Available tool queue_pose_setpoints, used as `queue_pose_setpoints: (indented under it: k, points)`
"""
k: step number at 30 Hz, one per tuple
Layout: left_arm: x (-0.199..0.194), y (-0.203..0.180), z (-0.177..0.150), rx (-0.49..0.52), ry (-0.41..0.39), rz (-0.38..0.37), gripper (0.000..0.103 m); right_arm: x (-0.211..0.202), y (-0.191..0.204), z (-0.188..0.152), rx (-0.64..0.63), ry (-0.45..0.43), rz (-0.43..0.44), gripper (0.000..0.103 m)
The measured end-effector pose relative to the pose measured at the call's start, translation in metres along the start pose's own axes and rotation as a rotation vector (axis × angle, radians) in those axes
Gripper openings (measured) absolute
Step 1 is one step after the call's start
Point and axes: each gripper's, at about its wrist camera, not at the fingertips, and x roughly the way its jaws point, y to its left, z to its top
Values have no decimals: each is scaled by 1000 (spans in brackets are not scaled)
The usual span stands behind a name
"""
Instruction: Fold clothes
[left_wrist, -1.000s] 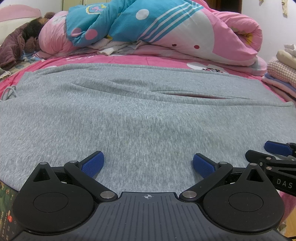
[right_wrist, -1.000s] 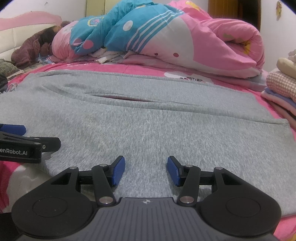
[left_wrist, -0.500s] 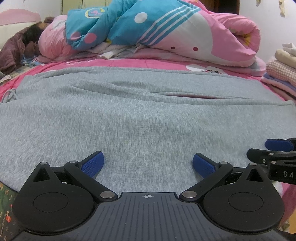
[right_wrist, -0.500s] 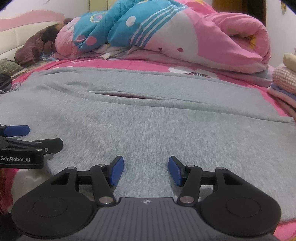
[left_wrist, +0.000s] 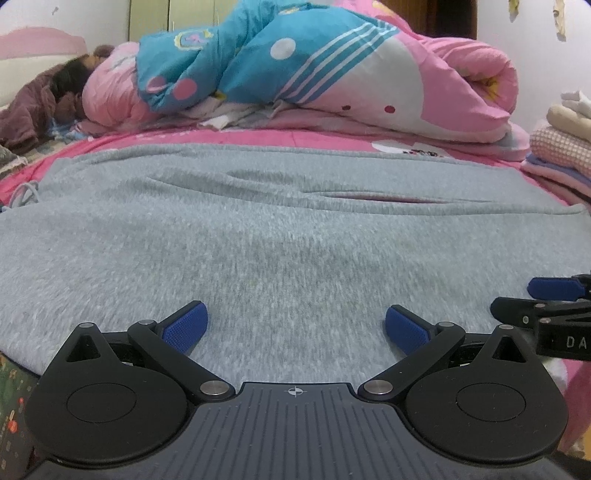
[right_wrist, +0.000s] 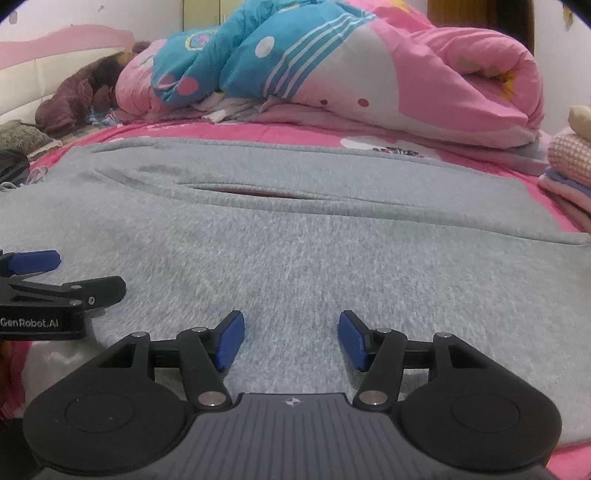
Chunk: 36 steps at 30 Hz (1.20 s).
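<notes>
Left gripper (left_wrist: 295, 326): 2 blue pads spread wide, nothing gripped, hovering over near edge of the flat grey knit garment (left_wrist: 288, 240). Right gripper (right_wrist: 291, 339): jaws opening, pads apart, only grey cloth below, not pinched. Garment spreads fwd across pink bedsheet (right_wrist: 221, 130); rolled pink & blue quilt (left_wrist: 332, 70) behind, folded stack (left_wrist: 561, 147) w/ it at right.

- one grey garment (left_wrist: 280, 236) spread flat across the pink bedsheet (left_wrist: 303, 138)
- two grippers: the left gripper (left_wrist: 295, 326) and the right gripper (right_wrist: 291, 339), each with two blue pads
- one rolled pink-and-blue quilt (left_wrist: 332, 70) at the far side
- one stack of folded clothes (left_wrist: 557, 147) at the right edge
- one brown plush heap (right_wrist: 74, 99) far left
</notes>
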Motion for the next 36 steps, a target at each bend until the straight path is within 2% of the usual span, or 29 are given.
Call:
queue_pose_setpoints:
  k: [2,7,11,15,21,25,27,31,36]
  points:
    - [-9,1,-2,0,-10,-6,103,0,-1,-2,-7,-12,6,60]
    - [-62,18,-4,-56,-85,5,103,-4,-7,-5,-27,-28,49,61]
    - [-109,55,-8,-194,-105,33,103,-9,-10,-10,-45,-40,78,62]
    - [-147,106,-12,-328,-122,130,103,-18,-11,-16,-68,-48,95,65]
    - [-191,184,-3,-461,-155,280,103,-39,-13,-22,-121,-39,112,70]
    - [-198,224,11,-523,-148,392,103,-47,-12,-11,-112,5,131,70]
    - [-190,235,18,-518,-124,431,103,-51,-5,0,-129,-2,139,70]
    - [-166,249,30,-487,-60,495,103,-60,25,27,-215,-87,158,70]
    - [-133,260,37,-439,-3,552,103,-49,83,59,-325,-161,281,70]
